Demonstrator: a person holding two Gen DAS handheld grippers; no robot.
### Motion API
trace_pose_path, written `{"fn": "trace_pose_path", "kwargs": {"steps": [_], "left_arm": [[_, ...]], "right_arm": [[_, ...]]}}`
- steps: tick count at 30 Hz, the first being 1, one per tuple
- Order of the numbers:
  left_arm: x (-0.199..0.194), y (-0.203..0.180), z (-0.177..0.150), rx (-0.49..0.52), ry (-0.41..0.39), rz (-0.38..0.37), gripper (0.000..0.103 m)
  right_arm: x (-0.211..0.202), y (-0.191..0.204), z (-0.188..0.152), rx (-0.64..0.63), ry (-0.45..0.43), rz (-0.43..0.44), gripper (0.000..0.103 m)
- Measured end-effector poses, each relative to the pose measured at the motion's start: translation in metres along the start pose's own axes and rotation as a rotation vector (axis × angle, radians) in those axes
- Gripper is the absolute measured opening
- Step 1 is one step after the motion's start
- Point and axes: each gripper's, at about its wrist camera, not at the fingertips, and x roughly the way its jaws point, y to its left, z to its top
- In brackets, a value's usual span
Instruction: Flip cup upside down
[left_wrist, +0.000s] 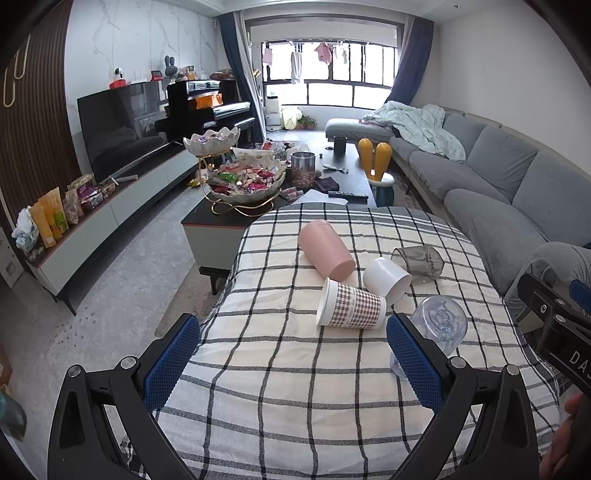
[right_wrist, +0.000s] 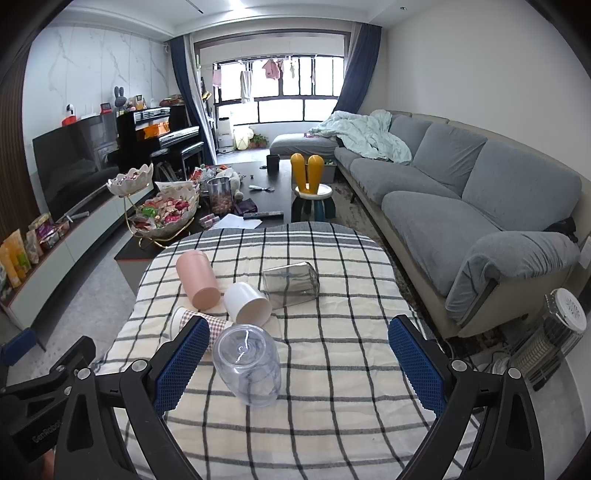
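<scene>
Left wrist view: left gripper (left_wrist: 291, 363) jaws spread wide, nothing between the pads, hovering over the near part of the checked tablecloth (left_wrist: 280, 398). Right gripper (right_wrist: 299, 363) same: wide open, empty.

Five cups clustered mid-table. Clear cup (right_wrist: 248, 363) stands upside down, base up, nearest the near edge, just inside the right gripper's left finger (right_wrist: 183, 363); can't tell if they touch. Checked paper cup (left_wrist: 351, 306) lies on its side, rim toward the left edge. White cup (left_wrist: 387, 279) on its side just behind it, touching the pink cup (left_wrist: 325, 249), also on its side. Smoked clear cup (left_wrist: 419, 260) lies toward the right edge, farther back.

Coffee table (left_wrist: 354, 177) with snack bowls (left_wrist: 247, 181) beyond the far edge.
</scene>
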Motion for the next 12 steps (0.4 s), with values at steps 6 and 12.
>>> {"fn": "trace_pose_path", "kwargs": {"steps": [6, 12], "left_arm": [[0.0042, 0.0019, -0.0005, -0.015, 0.024, -0.019, 0.103], [0.0033, -0.0005, -0.0013, 0.01, 0.005, 0.014, 0.103]], "right_arm": [[0.0001, -0.0006, 0.0003, 0.001, 0.001, 0.001, 0.098], [-0.0005, 0.0004, -0.0029, 0.005, 0.011, 0.001, 0.098]]}}
